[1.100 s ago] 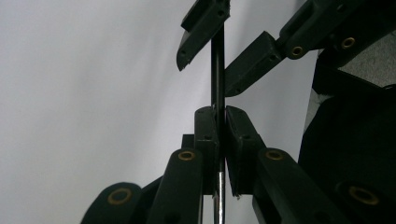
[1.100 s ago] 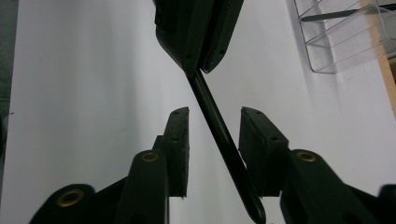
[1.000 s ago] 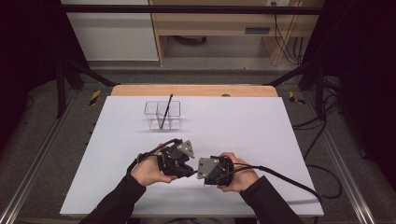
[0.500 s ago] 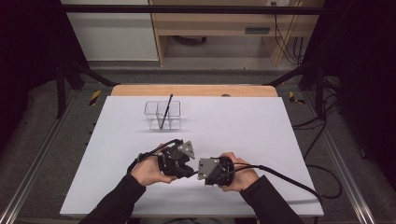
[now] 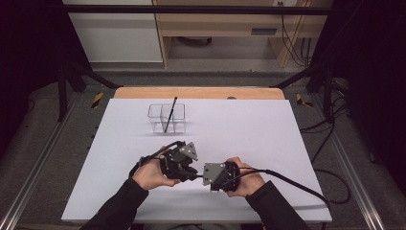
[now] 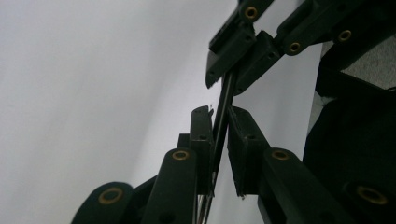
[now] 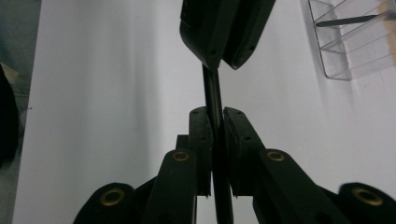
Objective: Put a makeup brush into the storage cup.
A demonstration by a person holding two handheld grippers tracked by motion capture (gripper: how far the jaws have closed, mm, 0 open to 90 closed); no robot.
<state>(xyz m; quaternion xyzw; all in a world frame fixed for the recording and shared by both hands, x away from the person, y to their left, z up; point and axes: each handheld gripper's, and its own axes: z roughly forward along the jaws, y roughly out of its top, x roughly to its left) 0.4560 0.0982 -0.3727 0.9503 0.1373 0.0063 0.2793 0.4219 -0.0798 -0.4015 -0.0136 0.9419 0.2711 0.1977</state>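
Both hand-held grippers meet low over the near part of the white bench [image 5: 287, 143]: the left hand-held gripper [image 5: 194, 176] and the right hand-held gripper [image 5: 205, 178] point at each other with a thin black pen [image 7: 211, 95] spanning the gap between them. In the right gripper view its jaws, which have just been closing, are clamped on the pen; in the left gripper view the left jaws sit close about the same pen [image 6: 223, 112], one pad perhaps a hair clear. This looks like a handover between hands. Next, one grip must let go before the pen travels to the clear organizer [image 5: 166, 118], where another pen [image 5: 170, 114] already leans.
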